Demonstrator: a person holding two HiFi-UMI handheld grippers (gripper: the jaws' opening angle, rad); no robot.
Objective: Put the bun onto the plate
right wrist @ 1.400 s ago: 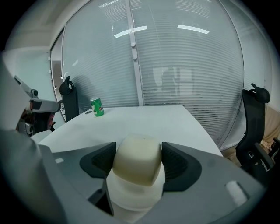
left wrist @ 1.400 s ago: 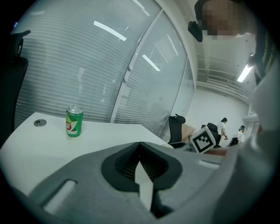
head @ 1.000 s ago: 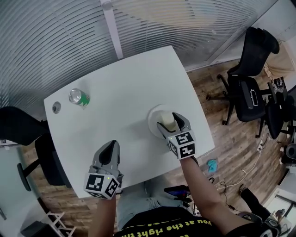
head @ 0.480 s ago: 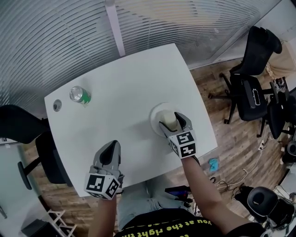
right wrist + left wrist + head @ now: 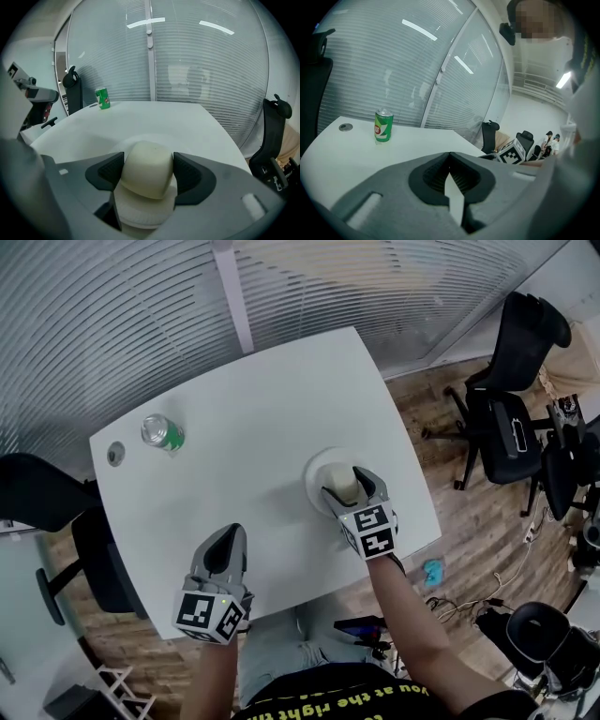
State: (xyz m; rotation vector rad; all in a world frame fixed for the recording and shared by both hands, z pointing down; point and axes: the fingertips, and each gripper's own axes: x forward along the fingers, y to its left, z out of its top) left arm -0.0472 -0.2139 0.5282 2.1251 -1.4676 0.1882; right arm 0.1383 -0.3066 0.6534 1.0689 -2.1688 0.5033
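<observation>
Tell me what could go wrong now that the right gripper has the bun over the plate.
1. The right gripper is clamped on the bun. The squeeze may dent it, or it may stick to a pad on release.
2. I cannot tell whether the bun touches the plate. Released high, it could roll off.
3. The plate sits near the edge of the table, so a nudge could shift it.

Tabletop (image 5: 253,418): white, smooth, matt.
Bun (image 5: 149,168): pale cream, smooth, matt skin.
Plate (image 5: 315,469): white, smooth.
Right tool (image 5: 345,486), left tool (image 5: 225,538): grey matt plastic shells; pads (image 5: 108,176) black, ribbed, rubber-like.
Can (image 5: 161,434), near the far-left corner: glossy green metal, bare silver top.
Floor (image 5: 422,418): brown wood planks.
</observation>
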